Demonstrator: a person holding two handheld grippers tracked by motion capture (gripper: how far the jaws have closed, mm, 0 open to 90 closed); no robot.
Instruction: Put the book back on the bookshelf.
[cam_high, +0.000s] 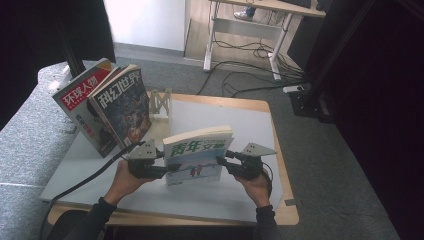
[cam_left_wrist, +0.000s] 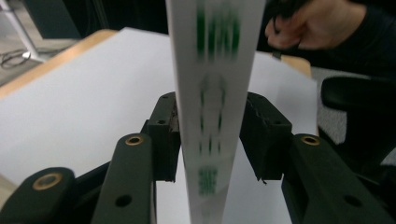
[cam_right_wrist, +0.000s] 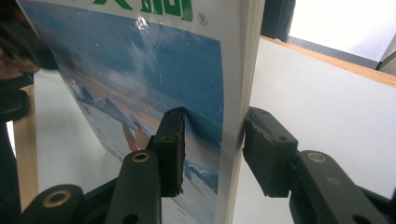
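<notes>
— Grey carpet all round us, cables trailing across it toward a white-legged desk (cam_high: 250, 30) at the back, and dark curtains on both sides. What are we working on?

— We have a wooden table (cam_high: 280, 150) topped with a white sheet (cam_high: 225, 195). At its far left corner two magazines (cam_high: 107, 107) lean upright by a small pale stand (cam_high: 161, 104).

— And in the middle?

— We hold a green-titled magazine (cam_high: 199, 154) upright just above the sheet, near the front edge. Our left gripper (cam_high: 161, 162) takes its spine side, our right gripper (cam_high: 225, 161) the open side.

— Do the jaws bite?

— In the right gripper view we see the pads (cam_right_wrist: 170, 149) on either face of the magazine (cam_right_wrist: 140, 84), the left pad pressing the cover, the other at the page edge: a grip. In the left gripper view the spine (cam_left_wrist: 212, 116) stands between the jaws, partly open; the left pad (cam_left_wrist: 168, 140) touches, the other stands just clear.

— Behind it?

— White sheet, wooden rim, and our other hand (cam_left_wrist: 313, 23) in a dark sleeve.
</notes>
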